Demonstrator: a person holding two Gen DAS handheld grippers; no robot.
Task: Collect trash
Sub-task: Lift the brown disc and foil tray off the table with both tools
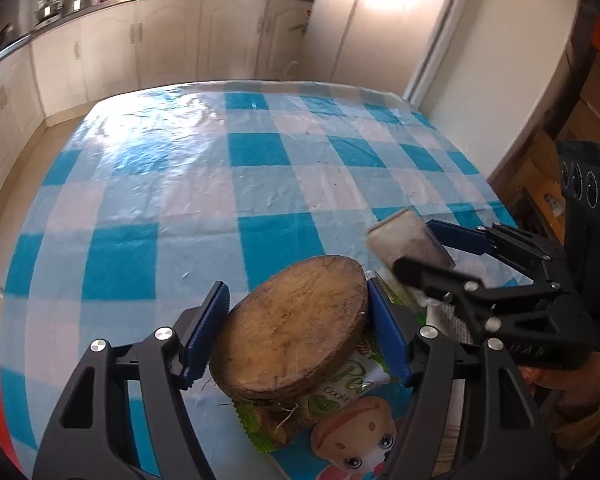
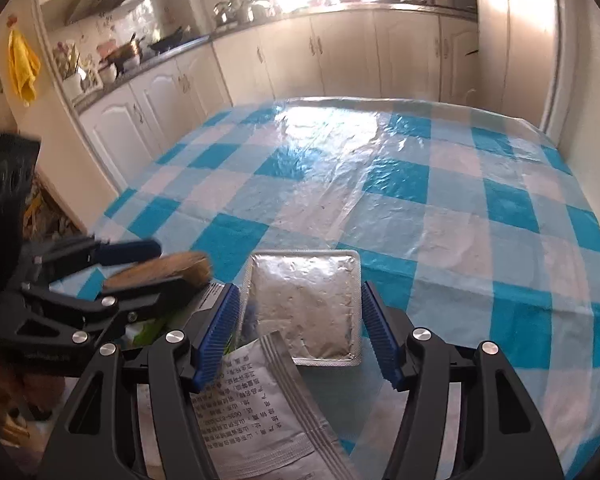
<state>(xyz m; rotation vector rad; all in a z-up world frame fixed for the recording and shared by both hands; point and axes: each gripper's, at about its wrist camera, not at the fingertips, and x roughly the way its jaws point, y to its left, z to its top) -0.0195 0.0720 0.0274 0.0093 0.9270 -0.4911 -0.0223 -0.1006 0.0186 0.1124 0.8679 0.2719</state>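
Under the brown disc (image 1: 290,324) — a half-hidden cookie wrapper (image 1: 352,412).

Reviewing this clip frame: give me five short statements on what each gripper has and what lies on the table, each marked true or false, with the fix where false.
1. The left gripper holds a round brown husk-like slab between its blue pads. True.
2. The right gripper holds a glass bottle. False: it holds a square silver foil packet.
3. The tablecloth is red striped. False: it is blue and white checked.
4. A snack wrapper with a cartoon face lies under the slab. True.
5. A yellow cloth hangs on the wall. True.
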